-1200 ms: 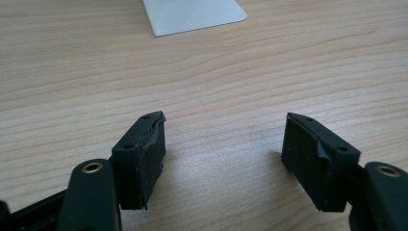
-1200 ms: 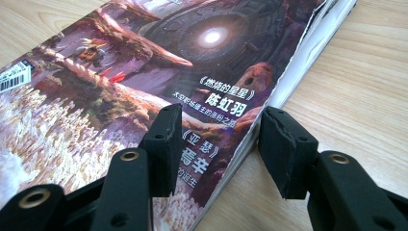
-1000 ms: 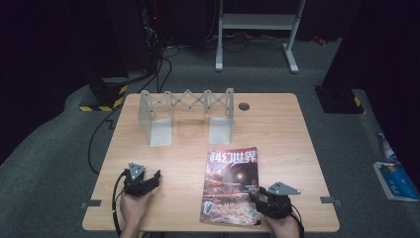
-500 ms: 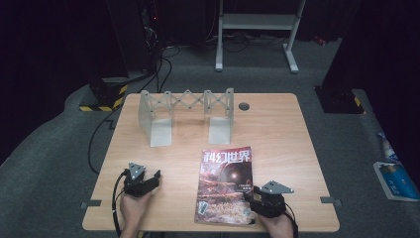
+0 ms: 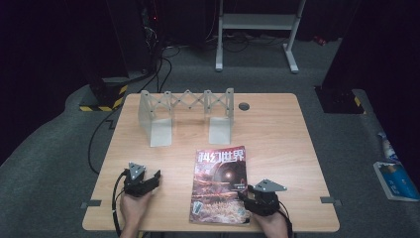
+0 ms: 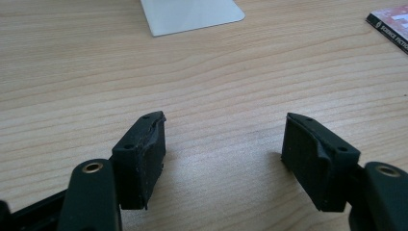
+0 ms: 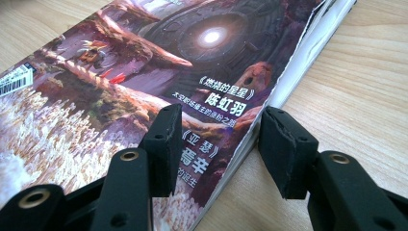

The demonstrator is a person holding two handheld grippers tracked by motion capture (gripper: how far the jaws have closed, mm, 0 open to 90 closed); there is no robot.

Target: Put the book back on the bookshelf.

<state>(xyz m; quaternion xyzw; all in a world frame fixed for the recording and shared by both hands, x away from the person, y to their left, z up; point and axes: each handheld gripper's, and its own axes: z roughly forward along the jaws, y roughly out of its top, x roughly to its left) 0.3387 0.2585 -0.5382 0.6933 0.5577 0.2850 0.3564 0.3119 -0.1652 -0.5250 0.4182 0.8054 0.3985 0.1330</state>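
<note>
A magazine (image 5: pixel 220 186) with a dark fantasy cover lies flat at the table's front centre. My right gripper (image 5: pixel 246 192) is at its lower right edge, jaws open. In the right gripper view (image 7: pixel 221 130) one jaw lies over the cover (image 7: pixel 144 72) and the other rests on the wood against the page edge. My left gripper (image 5: pixel 143 174) sits at the front left of the table, open, with only bare wood between its jaws (image 6: pixel 223 139). The magazine's corner (image 6: pixel 389 19) shows far off to its right.
An expanding grey metal book rack (image 5: pixel 185 101) stands at the back of the table (image 5: pixel 277 134), its base plate (image 6: pixel 192 14) ahead of my left gripper. A cable hole (image 5: pixel 243 105) is beside it. A blue-and-white item (image 5: pixel 396 178) lies on the floor at right.
The magazine has slid and turned a little to the left, with my right gripper moving left along with it at its edge. The left gripper has stayed put.
</note>
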